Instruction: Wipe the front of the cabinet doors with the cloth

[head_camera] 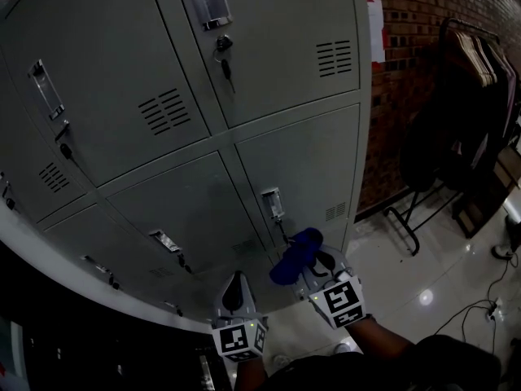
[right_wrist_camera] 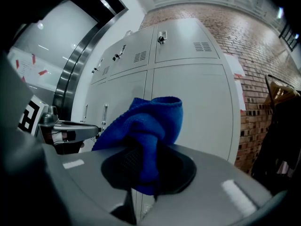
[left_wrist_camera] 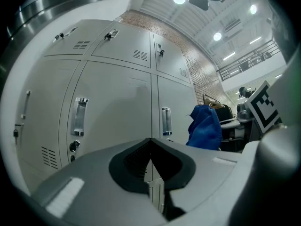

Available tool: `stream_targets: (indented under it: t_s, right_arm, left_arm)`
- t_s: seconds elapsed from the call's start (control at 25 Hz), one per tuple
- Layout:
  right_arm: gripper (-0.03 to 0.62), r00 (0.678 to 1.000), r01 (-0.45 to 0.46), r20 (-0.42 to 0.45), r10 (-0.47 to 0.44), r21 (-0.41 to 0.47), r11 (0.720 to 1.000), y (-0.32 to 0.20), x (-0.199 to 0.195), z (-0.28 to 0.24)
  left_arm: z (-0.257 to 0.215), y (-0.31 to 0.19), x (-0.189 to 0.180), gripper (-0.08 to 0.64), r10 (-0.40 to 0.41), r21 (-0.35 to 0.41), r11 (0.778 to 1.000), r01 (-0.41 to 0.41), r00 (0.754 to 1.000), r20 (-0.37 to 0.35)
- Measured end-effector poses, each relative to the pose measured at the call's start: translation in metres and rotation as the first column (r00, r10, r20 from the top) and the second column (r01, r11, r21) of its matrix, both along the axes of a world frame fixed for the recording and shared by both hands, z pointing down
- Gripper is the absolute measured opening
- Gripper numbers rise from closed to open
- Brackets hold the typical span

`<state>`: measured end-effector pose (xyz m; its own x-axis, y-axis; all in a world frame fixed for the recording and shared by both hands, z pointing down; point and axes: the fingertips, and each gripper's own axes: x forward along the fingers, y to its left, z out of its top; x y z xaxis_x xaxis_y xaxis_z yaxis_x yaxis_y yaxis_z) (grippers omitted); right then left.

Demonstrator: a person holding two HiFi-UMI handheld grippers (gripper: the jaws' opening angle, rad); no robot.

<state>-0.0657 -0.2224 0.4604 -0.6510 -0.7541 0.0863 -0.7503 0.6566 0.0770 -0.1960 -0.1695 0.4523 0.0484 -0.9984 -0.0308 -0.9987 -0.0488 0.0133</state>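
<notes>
Grey metal locker cabinet doors (head_camera: 203,120) fill the head view, each with a handle and a vent. My right gripper (head_camera: 313,264) is shut on a blue cloth (head_camera: 295,255), held close before the lowest right door (head_camera: 305,173), just under its handle (head_camera: 272,204). In the right gripper view the bunched cloth (right_wrist_camera: 143,128) sticks up from the jaws, with the doors (right_wrist_camera: 188,107) behind it. My left gripper (head_camera: 235,293) is shut and holds nothing, a little left of the right one; its own view shows the doors (left_wrist_camera: 117,102) and the cloth (left_wrist_camera: 205,127) at the right.
A brick wall (head_camera: 407,63) stands right of the cabinet. A black clothes rack (head_camera: 456,137) with hanging garments is beyond it. The floor (head_camera: 431,283) is glossy white tile with cables (head_camera: 480,308) at the right. A key (head_camera: 224,59) hangs in an upper door's lock.
</notes>
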Motion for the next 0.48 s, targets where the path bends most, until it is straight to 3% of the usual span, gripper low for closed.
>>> stream_targets:
  t_s: [0.48]
  right_arm:
    - [0.066,1.0,0.014,-0.004,-0.014,-0.004,1.0,0.0029,-0.0045,0.0025]
  left_arm:
    - [0.0021,0.0049,-0.0035,0.017,-0.008,-0.008,1.0,0.008,1.0,0.006]
